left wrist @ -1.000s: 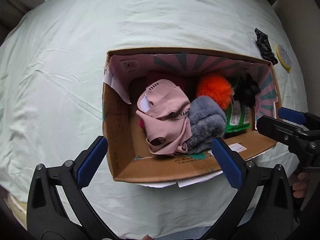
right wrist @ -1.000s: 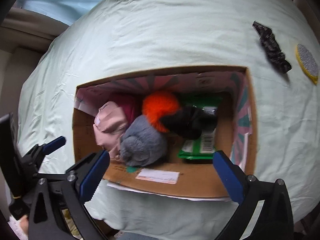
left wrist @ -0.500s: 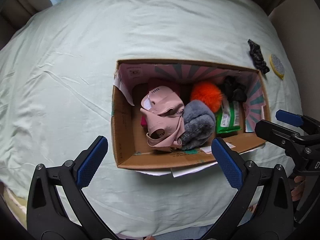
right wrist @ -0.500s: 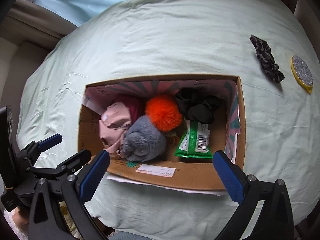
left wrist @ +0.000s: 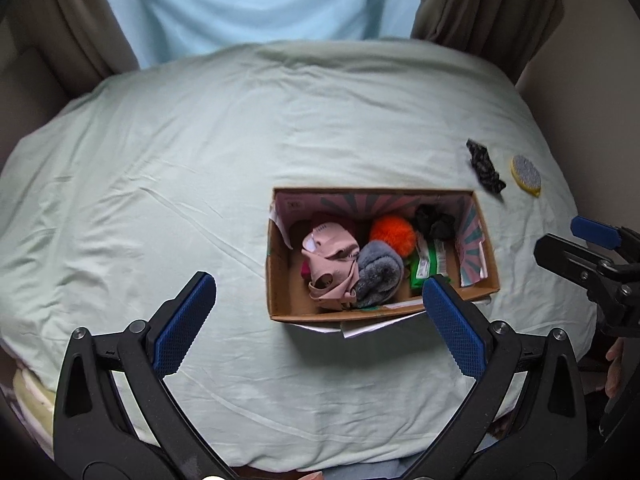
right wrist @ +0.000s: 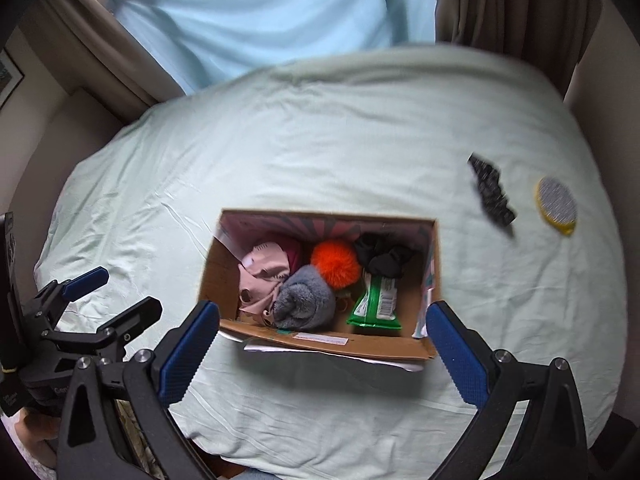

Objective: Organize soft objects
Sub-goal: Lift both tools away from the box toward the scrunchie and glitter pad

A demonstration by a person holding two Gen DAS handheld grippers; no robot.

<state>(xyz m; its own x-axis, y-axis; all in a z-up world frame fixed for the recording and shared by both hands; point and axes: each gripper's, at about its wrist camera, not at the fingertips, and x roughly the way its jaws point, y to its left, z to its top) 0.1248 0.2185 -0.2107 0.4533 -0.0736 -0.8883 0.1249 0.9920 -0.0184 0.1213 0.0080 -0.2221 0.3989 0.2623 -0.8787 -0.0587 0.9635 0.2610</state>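
Both wrist views look down, sharing the cardboard box (left wrist: 280, 280).

L hand-held gripper (left wrist: 318, 318) & R hand-held gripper (right wrist: 322, 350): jaws wide, empty.

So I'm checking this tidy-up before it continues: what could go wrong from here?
Two items still lie outside the cardboard box: the dark patterned scrunchie and the round yellow-rimmed pad, near the bed's right edge, so a nudge might push them off. Both the left gripper and the right gripper are open and empty. The box is crowded, so additions may spill.
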